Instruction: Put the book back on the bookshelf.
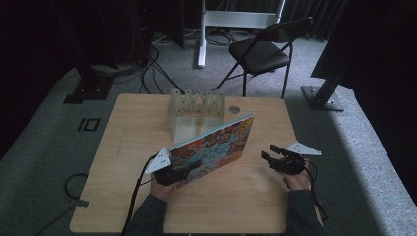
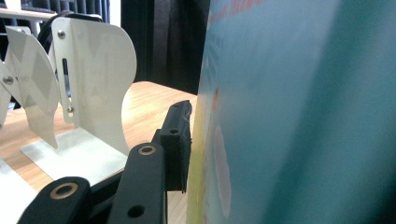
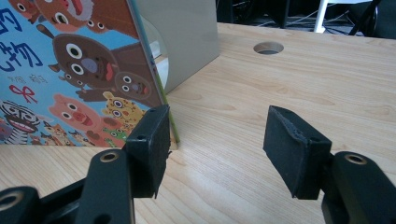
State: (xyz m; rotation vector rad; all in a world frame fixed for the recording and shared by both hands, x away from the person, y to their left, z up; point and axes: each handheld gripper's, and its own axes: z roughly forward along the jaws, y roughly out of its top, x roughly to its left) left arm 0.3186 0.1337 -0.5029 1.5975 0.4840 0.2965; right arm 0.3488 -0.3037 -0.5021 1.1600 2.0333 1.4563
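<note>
Reaching in from the near edge, the left tongs [image 1: 169, 173] clamp the picture book's [image 1: 214, 145] near-left corner, holding it tilted above the worktop [image 1: 128, 147]. To its right, the right tongs [image 1: 273, 157] gape wide, apart from the book.

The picture book [image 3: 74, 70] cover bears blue characters "物" and partly cut others.
</note>
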